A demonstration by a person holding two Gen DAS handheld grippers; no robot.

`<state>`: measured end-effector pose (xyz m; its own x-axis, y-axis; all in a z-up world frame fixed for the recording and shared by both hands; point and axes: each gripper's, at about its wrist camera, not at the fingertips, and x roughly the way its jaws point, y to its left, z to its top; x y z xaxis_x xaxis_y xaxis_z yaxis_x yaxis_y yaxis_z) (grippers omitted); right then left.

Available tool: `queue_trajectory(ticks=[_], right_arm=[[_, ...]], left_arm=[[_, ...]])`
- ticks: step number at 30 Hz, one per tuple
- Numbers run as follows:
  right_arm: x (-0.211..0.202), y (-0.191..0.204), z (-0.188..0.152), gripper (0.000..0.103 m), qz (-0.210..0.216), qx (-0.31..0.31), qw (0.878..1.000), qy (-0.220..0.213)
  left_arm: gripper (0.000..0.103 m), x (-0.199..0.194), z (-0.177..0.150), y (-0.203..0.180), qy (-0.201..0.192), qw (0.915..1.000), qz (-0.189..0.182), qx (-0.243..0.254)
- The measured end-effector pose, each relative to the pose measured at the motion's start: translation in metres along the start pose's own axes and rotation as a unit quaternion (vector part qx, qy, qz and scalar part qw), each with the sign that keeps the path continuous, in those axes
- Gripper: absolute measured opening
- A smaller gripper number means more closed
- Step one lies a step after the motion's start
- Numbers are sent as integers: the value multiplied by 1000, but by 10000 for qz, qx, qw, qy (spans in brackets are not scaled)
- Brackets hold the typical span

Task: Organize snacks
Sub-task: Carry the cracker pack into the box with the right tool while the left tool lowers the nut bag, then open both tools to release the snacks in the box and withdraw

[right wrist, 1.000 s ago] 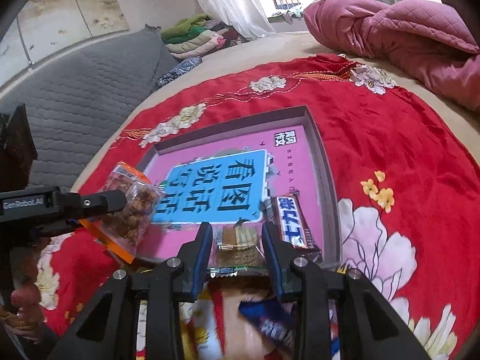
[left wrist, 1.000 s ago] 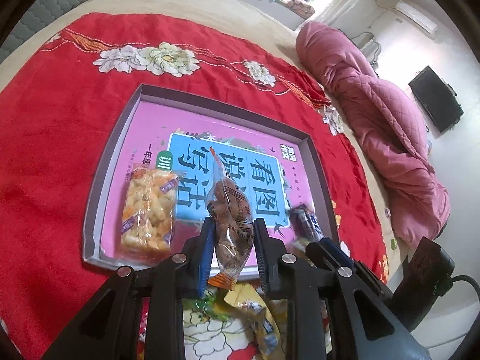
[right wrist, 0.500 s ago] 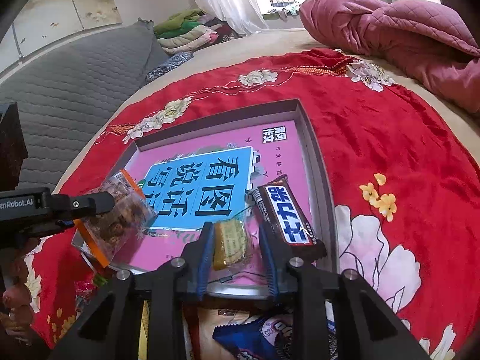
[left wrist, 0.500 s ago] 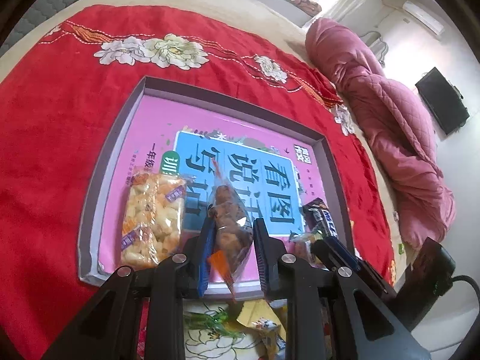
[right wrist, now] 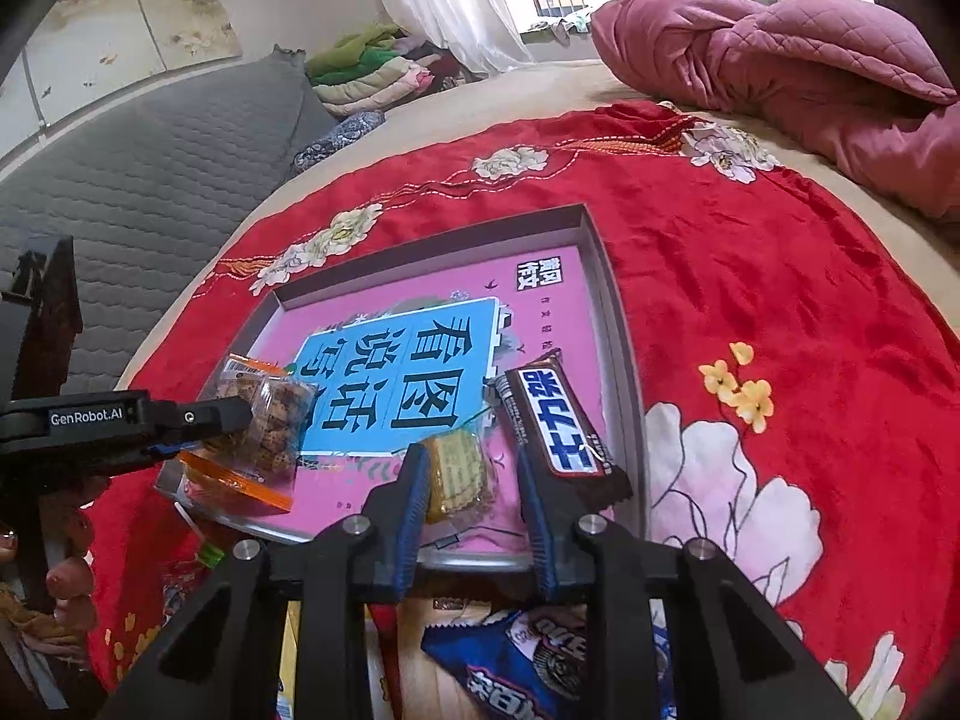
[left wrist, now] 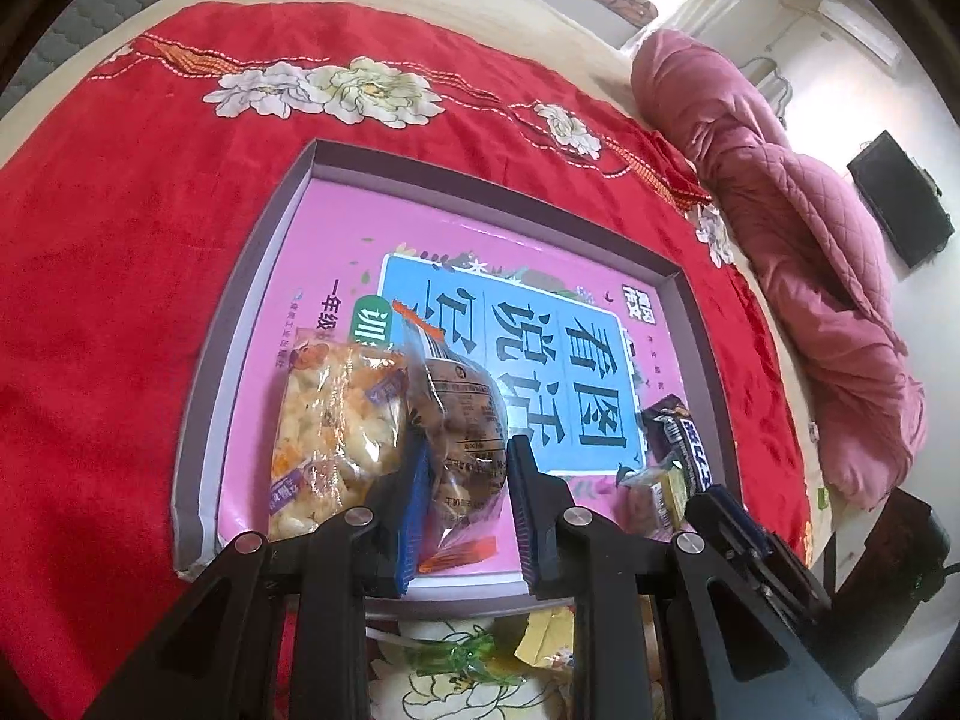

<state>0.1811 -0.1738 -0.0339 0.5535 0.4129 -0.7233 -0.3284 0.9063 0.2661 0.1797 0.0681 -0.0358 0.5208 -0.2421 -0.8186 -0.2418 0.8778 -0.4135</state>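
Observation:
A shallow grey-rimmed tray (left wrist: 240, 324) with a pink and blue printed floor lies on the red blanket. My left gripper (left wrist: 465, 480) is shut on a clear bag of brown cookies (left wrist: 462, 420), low over the tray's near left part. The bag is right beside a yellow puffed-snack pack (left wrist: 336, 432) that lies flat. In the right wrist view, my right gripper (right wrist: 471, 474) is shut on a small yellow cracker packet (right wrist: 459, 468) at the tray's (right wrist: 618, 360) near edge. The packet sits just left of a brown chocolate bar (right wrist: 558, 420). The left gripper (right wrist: 198, 420) and cookie bag (right wrist: 264, 426) show at the left there.
Loose wrapped snacks lie on the flowered blanket in front of the tray: a blue packet (right wrist: 522, 660), a green wrapper (left wrist: 462, 660) and a yellow one (left wrist: 546, 642). A pink quilt (right wrist: 780, 42) is piled beyond the blanket. A person's fingers (right wrist: 66, 576) hold the left tool.
The left gripper has sunk toward the tray with the cookie bag, which now hangs beside the yellow snack pack. The right gripper with its cracker packet has barely shifted.

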Motion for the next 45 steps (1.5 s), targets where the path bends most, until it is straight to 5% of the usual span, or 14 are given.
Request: queue_trajectory(ticks=[16,41,45], right_arm=[[-16,-14,-3,31,14,284,9996,-40],[-33,-9,-4,31,62,274,9994,-191],[-37,-5,-3,37,73,221,9994,-263]], left_arm=[[27,-12,-13,0,77,9996,207,169],[44,-50,-21,3,-146,9989,367,238],[45,-62,-21,3,-219,9986,407,245]])
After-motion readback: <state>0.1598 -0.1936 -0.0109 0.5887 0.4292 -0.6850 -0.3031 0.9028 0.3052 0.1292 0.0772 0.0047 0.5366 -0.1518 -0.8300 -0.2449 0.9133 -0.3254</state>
